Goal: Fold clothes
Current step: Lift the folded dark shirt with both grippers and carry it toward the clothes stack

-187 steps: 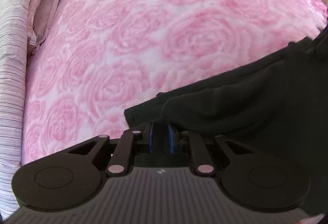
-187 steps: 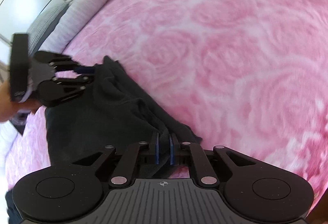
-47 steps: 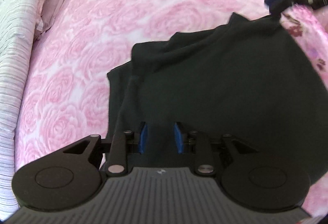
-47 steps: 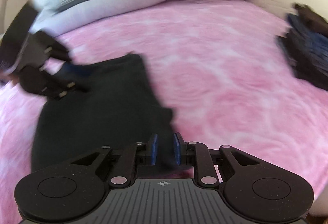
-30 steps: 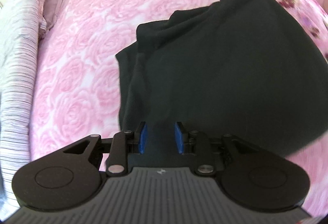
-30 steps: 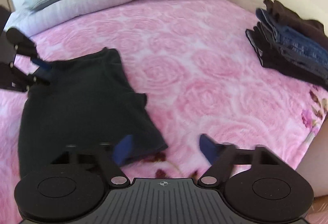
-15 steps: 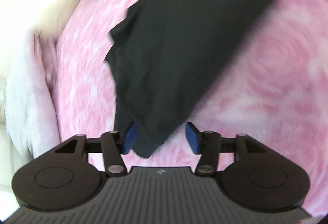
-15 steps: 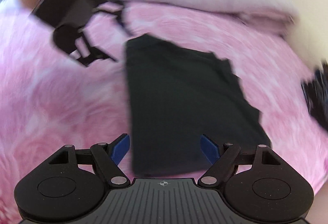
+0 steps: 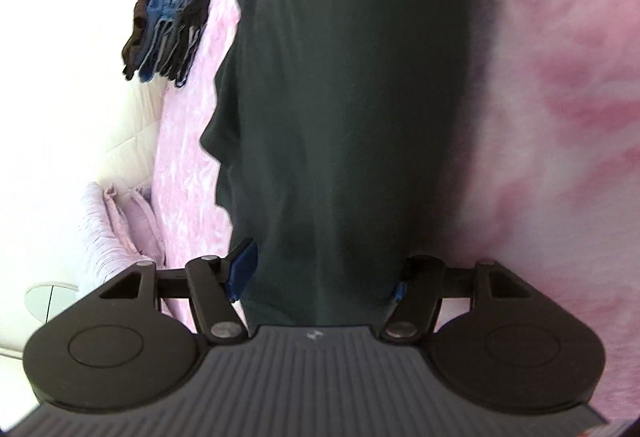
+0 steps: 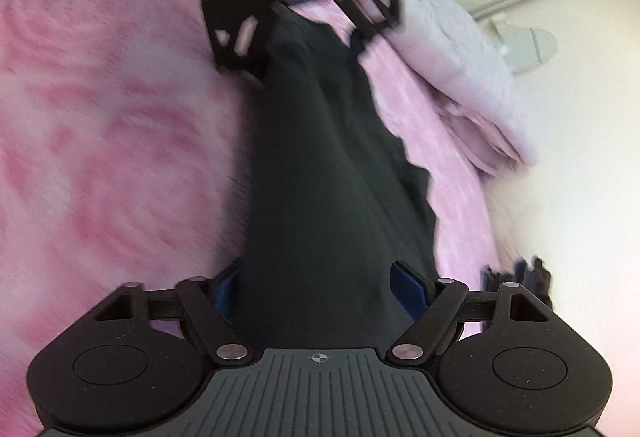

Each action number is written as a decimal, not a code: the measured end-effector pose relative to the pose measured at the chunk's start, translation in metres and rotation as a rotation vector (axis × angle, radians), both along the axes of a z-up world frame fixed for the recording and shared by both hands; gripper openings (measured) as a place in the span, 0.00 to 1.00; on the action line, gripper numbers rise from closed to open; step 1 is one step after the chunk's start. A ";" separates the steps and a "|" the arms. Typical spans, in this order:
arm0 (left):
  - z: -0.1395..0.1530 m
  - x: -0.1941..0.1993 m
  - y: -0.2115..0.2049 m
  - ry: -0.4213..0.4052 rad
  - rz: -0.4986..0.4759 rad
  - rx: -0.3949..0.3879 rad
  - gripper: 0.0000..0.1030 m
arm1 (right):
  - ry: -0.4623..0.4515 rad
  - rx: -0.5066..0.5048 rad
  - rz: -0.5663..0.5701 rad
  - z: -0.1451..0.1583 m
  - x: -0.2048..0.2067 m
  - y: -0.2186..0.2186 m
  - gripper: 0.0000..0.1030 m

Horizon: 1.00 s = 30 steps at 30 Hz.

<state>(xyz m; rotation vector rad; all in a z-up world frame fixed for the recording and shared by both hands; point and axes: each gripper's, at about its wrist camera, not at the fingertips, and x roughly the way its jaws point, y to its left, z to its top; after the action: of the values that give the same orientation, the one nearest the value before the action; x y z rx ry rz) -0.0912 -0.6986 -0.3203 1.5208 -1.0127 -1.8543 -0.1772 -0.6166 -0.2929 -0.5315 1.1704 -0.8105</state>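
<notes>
Two grippers face each other over one black garment (image 9: 352, 97) on the pink bedspread (image 9: 560, 97). Left gripper (image 9: 320, 273) jaws are opening, one garment end between them. Right gripper (image 10: 320, 289) stands wide, straddling the opposite end.

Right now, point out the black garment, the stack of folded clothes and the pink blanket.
Black garment (image 9: 352, 97), left wrist view, middle of the cloth.
Stack (image 9: 170, 17), left wrist view, blue jeans layer.
Blanket (image 10: 112, 141), right wrist view, bare rose pattern.

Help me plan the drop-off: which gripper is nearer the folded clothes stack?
Right. The stack lies beside the right gripper; the left gripper, jaws opening around the opposite end of the black garment, sits far off.
</notes>
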 end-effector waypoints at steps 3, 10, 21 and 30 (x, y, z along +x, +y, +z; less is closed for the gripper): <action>-0.001 0.004 -0.004 -0.008 0.026 0.017 0.27 | -0.016 0.015 -0.012 0.001 -0.014 -0.005 0.70; 0.012 -0.002 -0.013 0.001 0.072 0.089 0.12 | 0.008 0.067 0.055 0.007 -0.016 -0.011 0.33; 0.136 -0.020 0.007 0.024 0.092 0.272 0.10 | -0.105 0.336 0.123 0.149 -0.070 -0.046 0.24; 0.231 -0.036 0.032 0.067 0.148 0.321 0.10 | -0.139 0.500 0.111 0.256 -0.094 -0.046 0.23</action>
<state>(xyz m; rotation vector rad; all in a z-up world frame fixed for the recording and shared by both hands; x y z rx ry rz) -0.1276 -0.6666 -0.0891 1.6496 -0.5738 -2.0164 -0.2717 -0.6629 -0.0371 -0.1219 1.1505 -0.4274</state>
